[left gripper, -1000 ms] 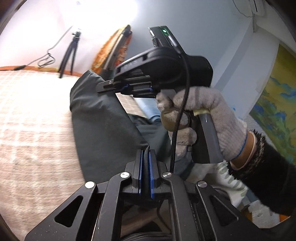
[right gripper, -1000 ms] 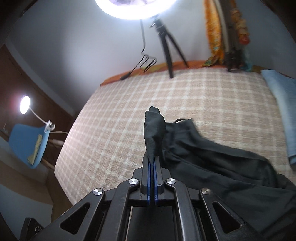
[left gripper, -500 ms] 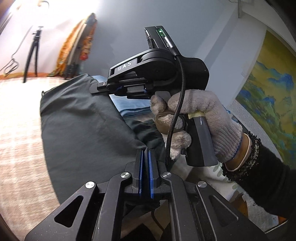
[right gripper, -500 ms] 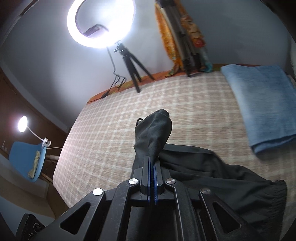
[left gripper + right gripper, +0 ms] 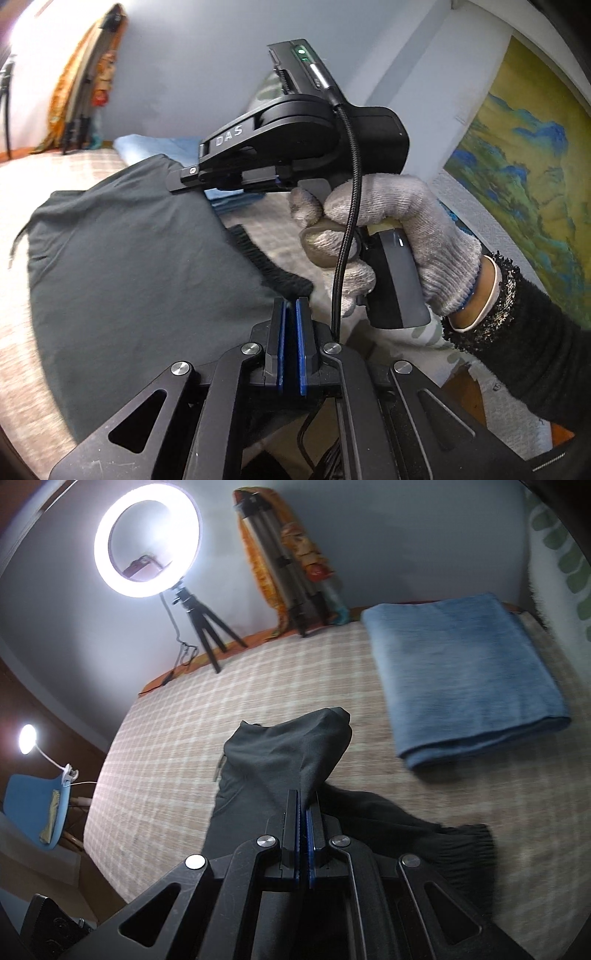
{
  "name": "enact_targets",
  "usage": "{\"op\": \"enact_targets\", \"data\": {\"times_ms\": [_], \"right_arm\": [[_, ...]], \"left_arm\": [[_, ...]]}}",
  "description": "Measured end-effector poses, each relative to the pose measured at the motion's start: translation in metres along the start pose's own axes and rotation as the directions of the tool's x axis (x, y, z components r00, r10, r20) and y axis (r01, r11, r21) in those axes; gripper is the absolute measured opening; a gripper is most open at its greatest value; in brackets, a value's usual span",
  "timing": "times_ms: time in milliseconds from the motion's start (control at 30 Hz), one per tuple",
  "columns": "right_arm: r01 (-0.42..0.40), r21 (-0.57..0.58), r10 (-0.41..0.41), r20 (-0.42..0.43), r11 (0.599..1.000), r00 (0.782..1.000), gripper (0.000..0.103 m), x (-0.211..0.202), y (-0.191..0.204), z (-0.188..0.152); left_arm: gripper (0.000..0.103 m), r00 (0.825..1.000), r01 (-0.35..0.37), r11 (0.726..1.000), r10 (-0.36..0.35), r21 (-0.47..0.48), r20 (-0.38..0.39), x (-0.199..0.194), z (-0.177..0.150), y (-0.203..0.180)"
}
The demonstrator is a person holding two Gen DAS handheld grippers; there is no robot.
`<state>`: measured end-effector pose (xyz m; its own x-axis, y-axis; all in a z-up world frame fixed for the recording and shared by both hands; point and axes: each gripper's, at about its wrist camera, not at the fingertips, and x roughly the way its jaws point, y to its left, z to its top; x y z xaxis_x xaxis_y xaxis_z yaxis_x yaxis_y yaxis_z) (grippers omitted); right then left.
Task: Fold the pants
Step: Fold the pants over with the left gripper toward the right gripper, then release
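Note:
Dark grey pants [image 5: 122, 266] hang lifted between both grippers over the checked bed. My left gripper [image 5: 291, 306] is shut on the pants near a ribbed black cuff [image 5: 273, 266]. My right gripper [image 5: 305, 801] is shut on a bunched fold of the pants [image 5: 288, 746]; another ribbed cuff [image 5: 465, 845] trails on the bed at the right. In the left wrist view the right gripper [image 5: 177, 181], held by a gloved hand [image 5: 388, 236], pinches the upper edge of the cloth.
A checked beige bedspread [image 5: 295, 679] covers the bed. A folded blue blanket [image 5: 461, 675] lies at the far right. A ring light on a tripod [image 5: 147, 539] and a second tripod [image 5: 280, 572] stand behind the bed. A painting [image 5: 524, 177] hangs on the wall.
Both grippers have swung right with the pants held up; the cloth spreads wider between them, and the blue blanket has come fully into the right wrist view.

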<state>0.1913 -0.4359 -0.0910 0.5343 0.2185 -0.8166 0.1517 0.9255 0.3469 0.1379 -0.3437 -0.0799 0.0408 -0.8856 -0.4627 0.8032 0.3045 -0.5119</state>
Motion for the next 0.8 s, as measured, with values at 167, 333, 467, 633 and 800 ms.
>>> {"op": "enact_targets", "data": {"times_ms": [167, 333, 467, 633, 800], "right_arm": [[0.042, -0.004, -0.042, -0.021, 0.999, 0.999, 0.000, -0.006, -0.020, 0.000], [0.085, -0.016, -0.085, -0.029, 0.996, 0.996, 0.000, -0.009, -0.038, 0.000], [0.104, 0.007, -0.103, -0.035, 0.995, 0.994, 0.000, -0.008, -0.060, 0.001], [0.126, -0.012, -0.126, -0.047, 0.992, 0.991, 0.000, -0.003, -0.075, 0.004], [0.146, -0.041, -0.149, -0.074, 0.988, 0.986, 0.000, 0.012, -0.081, 0.007]], "left_arm": [[0.000, 0.999, 0.037, 0.999, -0.036, 0.025, -0.023, 0.027, 0.012, -0.007], [0.000, 0.998, 0.047, 0.998, -0.046, 0.030, -0.048, 0.048, 0.015, -0.009], [0.000, 0.997, 0.040, 0.997, -0.037, 0.059, -0.061, 0.038, 0.010, -0.018], [0.007, 0.998, -0.042, 0.996, 0.046, 0.084, -0.046, -0.002, 0.003, -0.004], [0.009, 0.982, -0.177, 0.978, 0.183, 0.112, -0.046, -0.044, -0.007, 0.028]]}}
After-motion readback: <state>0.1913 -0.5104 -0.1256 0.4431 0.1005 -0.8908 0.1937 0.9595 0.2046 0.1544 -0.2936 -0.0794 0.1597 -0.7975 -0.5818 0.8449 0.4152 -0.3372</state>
